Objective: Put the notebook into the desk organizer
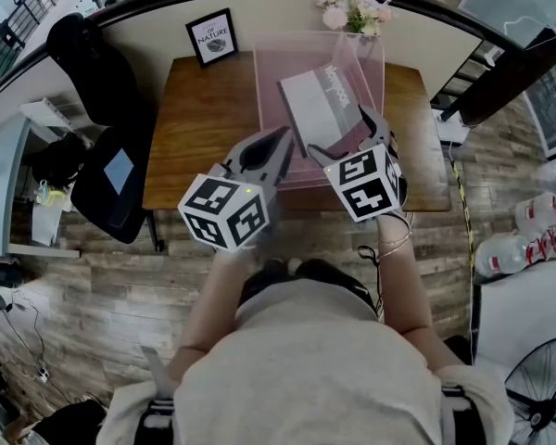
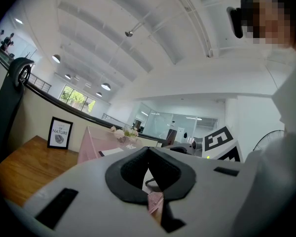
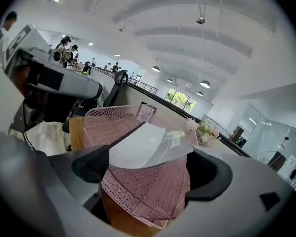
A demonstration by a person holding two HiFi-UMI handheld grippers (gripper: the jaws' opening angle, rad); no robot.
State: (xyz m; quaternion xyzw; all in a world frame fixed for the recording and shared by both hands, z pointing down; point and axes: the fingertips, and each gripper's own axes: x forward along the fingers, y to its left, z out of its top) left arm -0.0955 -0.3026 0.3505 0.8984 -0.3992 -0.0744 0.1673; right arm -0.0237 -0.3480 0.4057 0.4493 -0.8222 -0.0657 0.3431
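I'm holding my right gripper with its jaws wide; the pink mesh desk organizer is sitting just ahead between them, with the notebook leaning inside. My left gripper alongside is pinched together, empty.

One notebook, one organizer, one framed print — a left gripper, a right gripper.

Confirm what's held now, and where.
Left gripper shut, empty. Right gripper: jaws flank the notebook at its near end, over the desk organizer; grip cannot be told.
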